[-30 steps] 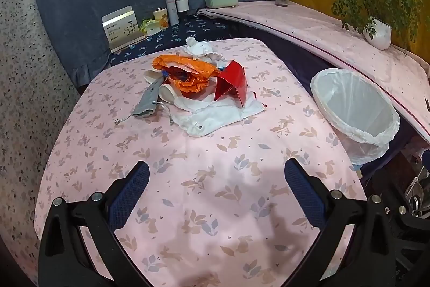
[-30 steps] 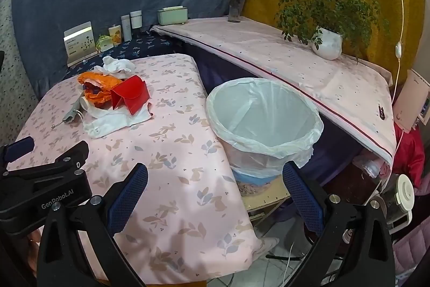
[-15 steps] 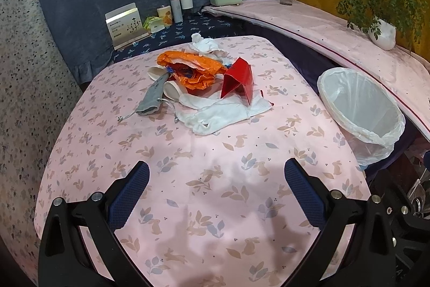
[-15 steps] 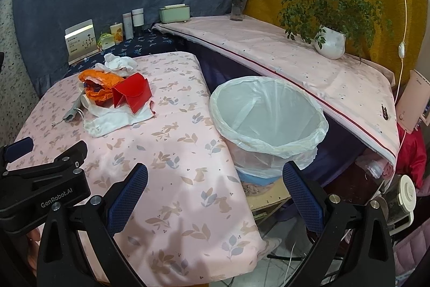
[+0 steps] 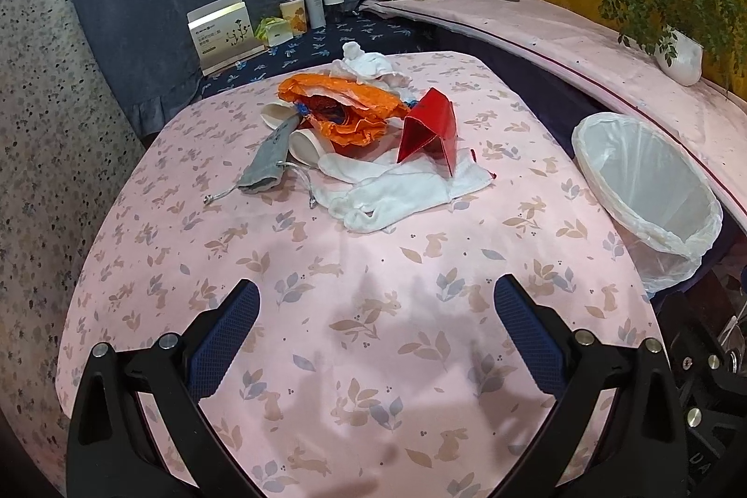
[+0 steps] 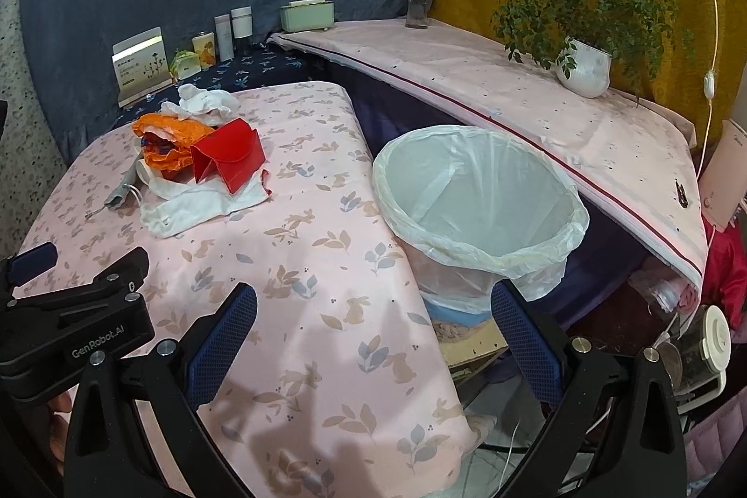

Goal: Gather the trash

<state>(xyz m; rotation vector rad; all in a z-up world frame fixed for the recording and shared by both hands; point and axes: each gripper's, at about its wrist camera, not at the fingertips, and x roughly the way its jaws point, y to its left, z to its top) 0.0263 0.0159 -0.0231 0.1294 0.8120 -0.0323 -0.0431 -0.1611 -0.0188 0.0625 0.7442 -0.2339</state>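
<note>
A heap of trash lies on the pink tablecloth (image 5: 373, 334): an orange wrapper (image 5: 341, 106), a red folded box (image 5: 432, 131), a white cloth (image 5: 401, 190), crumpled white tissue (image 5: 369, 66), a grey pouch (image 5: 271, 162) and a paper cup (image 5: 306, 145). My left gripper (image 5: 376, 325) hovers open over the near part of the table, well short of the heap. My right gripper (image 6: 373, 330) is open at the table's right edge, just before the white-lined bin (image 6: 476, 208). The heap sits far left in the right wrist view, with the red box (image 6: 231, 159) on top.
The bin (image 5: 649, 190) stands off the table's right side. A long pink shelf (image 6: 513, 96) behind it carries a potted plant (image 6: 583, 64), a flower vase (image 6: 418, 3) and a green box (image 6: 308, 15). Bottles and a card stand (image 5: 224, 31) line the back.
Both views have shifted slightly: the heap and the bin sit a little lower and nearer in frame. Both grippers stay open and nothing on the table has moved.
</note>
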